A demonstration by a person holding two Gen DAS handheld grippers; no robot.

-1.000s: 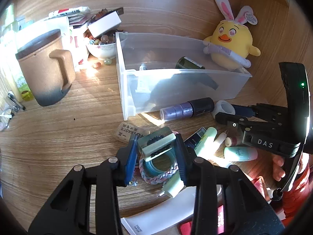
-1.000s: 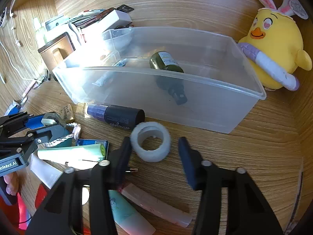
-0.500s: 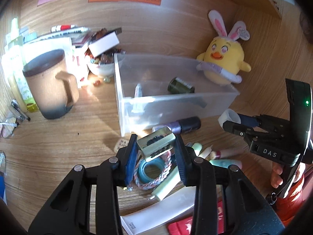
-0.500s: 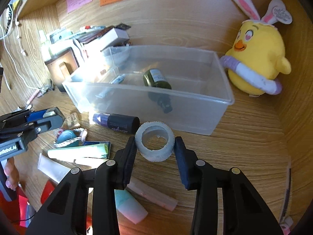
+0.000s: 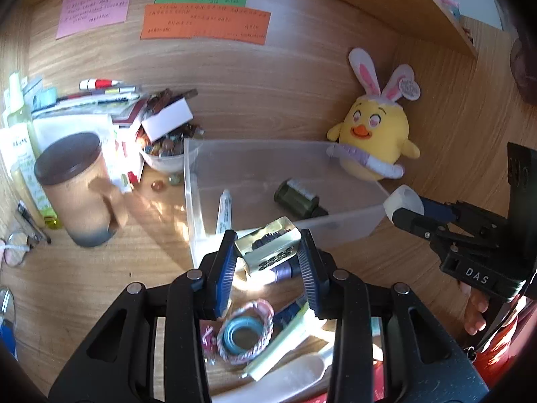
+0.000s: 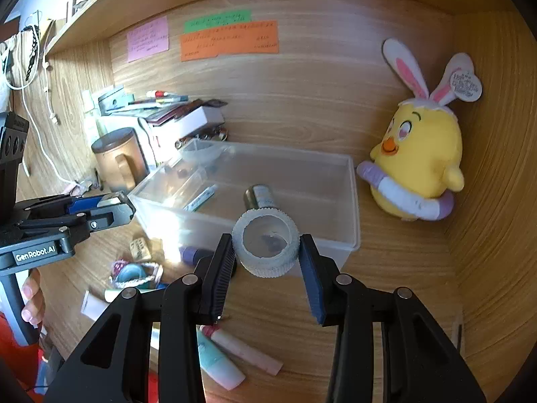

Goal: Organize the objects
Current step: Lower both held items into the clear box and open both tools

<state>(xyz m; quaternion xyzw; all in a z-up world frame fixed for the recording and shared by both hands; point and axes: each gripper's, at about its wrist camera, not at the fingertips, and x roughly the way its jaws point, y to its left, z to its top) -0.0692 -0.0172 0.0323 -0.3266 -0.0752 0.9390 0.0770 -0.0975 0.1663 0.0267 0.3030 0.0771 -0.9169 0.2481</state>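
Note:
My left gripper is shut on a small gold rectangular box, lifted above the desk in front of the clear plastic bin. My right gripper is shut on a white ribbed tape roll, held just before the bin's near wall. In the left wrist view the right gripper shows at the right with the roll by the bin's corner. Inside the bin lie a dark green bottle and a white tube. A purple bottle, a blue ring with braided bands and tubes stay on the desk.
A yellow chick plush sits right of the bin against the wooden back wall. A brown mug, a bowl of beads and stacked stationery crowd the left. Sticky notes hang on the wall. A hand holds the right gripper.
Both grippers have risen from the desk with their objects, the gold box and the white roll, and now tilt up so the bin's inside and the back wall show.

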